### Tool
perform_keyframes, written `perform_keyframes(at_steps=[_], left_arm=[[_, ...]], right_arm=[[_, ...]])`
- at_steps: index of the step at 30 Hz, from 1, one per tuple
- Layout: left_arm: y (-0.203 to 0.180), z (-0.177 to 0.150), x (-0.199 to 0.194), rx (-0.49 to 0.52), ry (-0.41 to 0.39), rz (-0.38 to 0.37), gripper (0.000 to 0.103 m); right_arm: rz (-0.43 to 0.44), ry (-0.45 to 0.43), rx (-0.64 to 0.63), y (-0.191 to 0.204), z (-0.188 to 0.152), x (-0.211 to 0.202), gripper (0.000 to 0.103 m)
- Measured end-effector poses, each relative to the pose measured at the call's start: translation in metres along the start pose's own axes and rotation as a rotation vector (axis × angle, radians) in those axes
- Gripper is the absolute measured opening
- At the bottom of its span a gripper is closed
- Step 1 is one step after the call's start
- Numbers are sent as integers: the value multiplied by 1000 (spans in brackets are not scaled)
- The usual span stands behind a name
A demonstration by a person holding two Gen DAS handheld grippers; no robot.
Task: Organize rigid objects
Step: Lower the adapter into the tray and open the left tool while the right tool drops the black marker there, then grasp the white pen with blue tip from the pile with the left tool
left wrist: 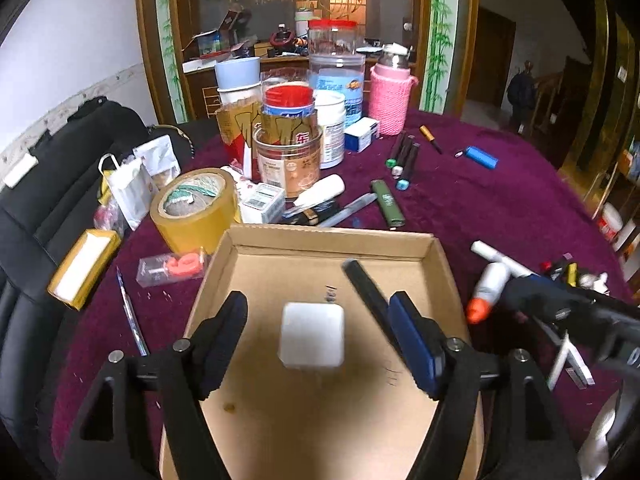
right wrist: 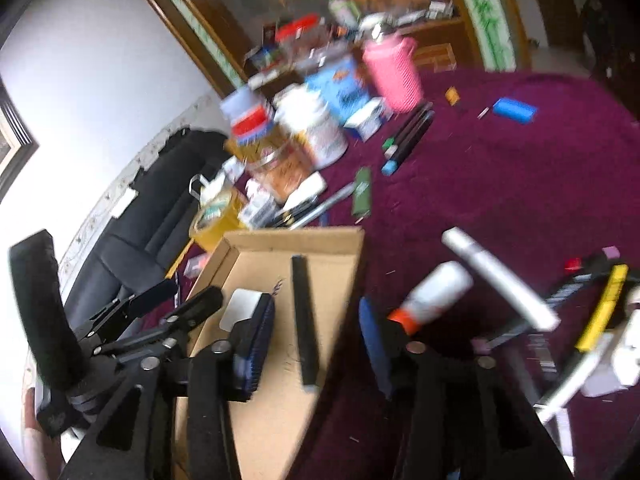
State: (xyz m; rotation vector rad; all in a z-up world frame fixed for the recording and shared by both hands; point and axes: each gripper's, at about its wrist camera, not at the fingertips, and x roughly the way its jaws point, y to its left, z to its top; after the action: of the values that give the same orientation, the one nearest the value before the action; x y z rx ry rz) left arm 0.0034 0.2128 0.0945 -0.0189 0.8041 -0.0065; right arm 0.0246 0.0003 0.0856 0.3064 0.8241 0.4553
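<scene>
A shallow cardboard tray point(left wrist: 436, 258) lies on the purple tablecloth; it also shows in the right wrist view point(right wrist: 356, 240). Inside it lie a white square block point(left wrist: 313, 334) point(right wrist: 239, 309) and a black flat bar point(left wrist: 368, 294) point(right wrist: 304, 320). My left gripper point(left wrist: 320, 340) is open above the tray, its fingers either side of the white block without touching it. My right gripper point(right wrist: 320, 336) is open and empty over the tray's right edge; it shows in the left wrist view point(left wrist: 576, 312) beside a white bottle with an orange cap point(left wrist: 486, 290) point(right wrist: 432, 296).
Jars, cans and a pink-sleeved flask point(left wrist: 390, 98) crowd the table's far side. A tape roll point(left wrist: 196, 208), markers point(left wrist: 404, 160), a green lighter point(left wrist: 387, 202), a blue lighter point(left wrist: 482, 157) and a white tube point(right wrist: 500, 276) lie around the tray. A black chair point(left wrist: 60, 184) stands left.
</scene>
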Motion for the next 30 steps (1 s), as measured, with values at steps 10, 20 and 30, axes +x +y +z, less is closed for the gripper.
perform_keyframes(at_steps=[10,20,30], left_arm=[[-72,-21,-18,62,64,-155,80],[-179,-52,-1,254,141,-235,80],[-238,-71,40,391,168,-236,73]], right_arm=[[-211,-198,160,-120,-14,-101,68],[-277,-264,322,-204,-38,-120,68],[-224,-241,316,-204,-42,-118,68]])
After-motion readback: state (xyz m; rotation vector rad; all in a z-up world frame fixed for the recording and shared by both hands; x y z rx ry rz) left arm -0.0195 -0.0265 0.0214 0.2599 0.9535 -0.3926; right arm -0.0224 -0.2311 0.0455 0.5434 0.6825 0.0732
